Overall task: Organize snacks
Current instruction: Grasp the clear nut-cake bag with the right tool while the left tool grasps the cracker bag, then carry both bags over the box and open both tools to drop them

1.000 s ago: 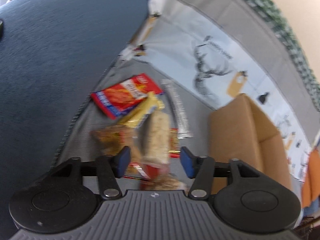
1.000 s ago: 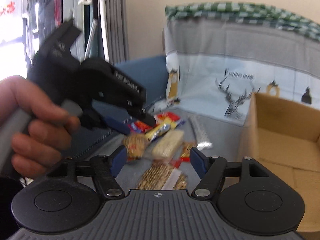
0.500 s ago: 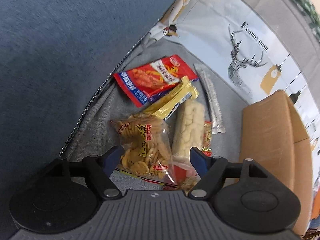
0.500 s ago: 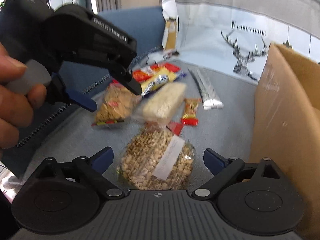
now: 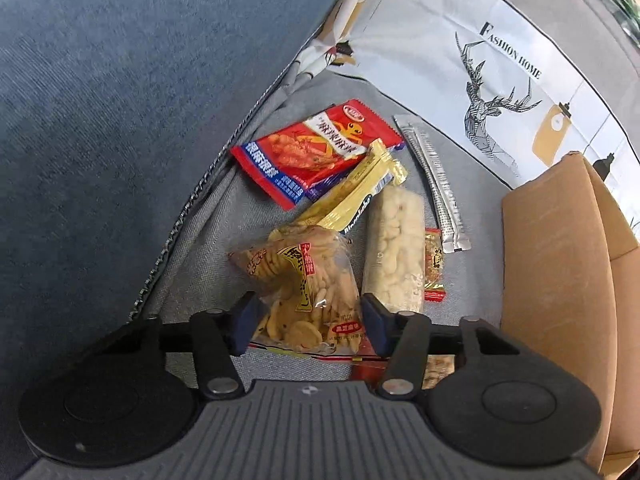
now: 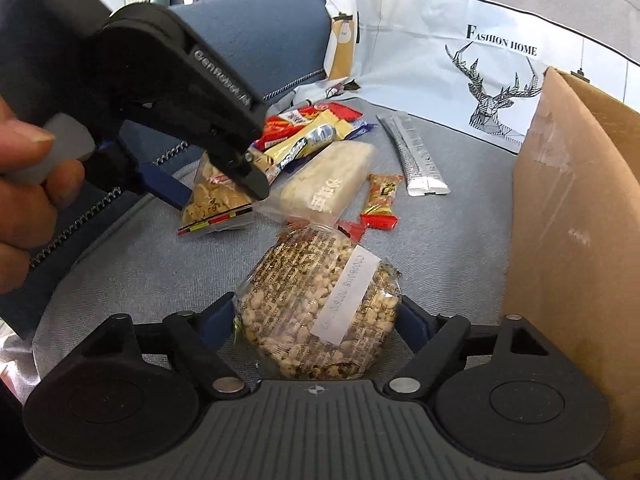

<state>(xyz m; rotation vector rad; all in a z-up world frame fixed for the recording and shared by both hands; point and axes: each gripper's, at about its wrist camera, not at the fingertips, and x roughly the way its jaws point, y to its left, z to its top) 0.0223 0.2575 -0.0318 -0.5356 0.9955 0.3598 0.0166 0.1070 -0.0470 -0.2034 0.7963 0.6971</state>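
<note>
Both grippers dropped onto the pile. Left gripper (image 5: 308, 322) closing around clear bag of yellow crackers (image 5: 304, 280); right gripper (image 6: 316, 322) closing around round clear-wrapped puffed-grain cake (image 6: 320, 308), both on grey cushion (image 6: 160, 256). Next: lift into brown cardboard box (image 6: 568, 200).

Left gripper (image 5: 306, 322): fills the lower part of its own view, angled steeply down, blue pads either side of frame centre. Jaws closing, with a clear cracker bag (image 5: 304, 292) between them; pads sit at the bag's edges, contact on both sides not certain.

The same left gripper (image 6: 218, 186) shows in the upper left of the right wrist view, black body tilted down toward centre. A person's hand (image 6: 24, 184) at the left edge wraps its pale handle.

Right gripper (image 6: 316, 324): bottom of its view, tilted down. Jaws wide and closing around a round peanut-brittle pack (image 6: 320, 312); blue pads mostly hidden behind it, so pressing cannot be confirmed.
</note>
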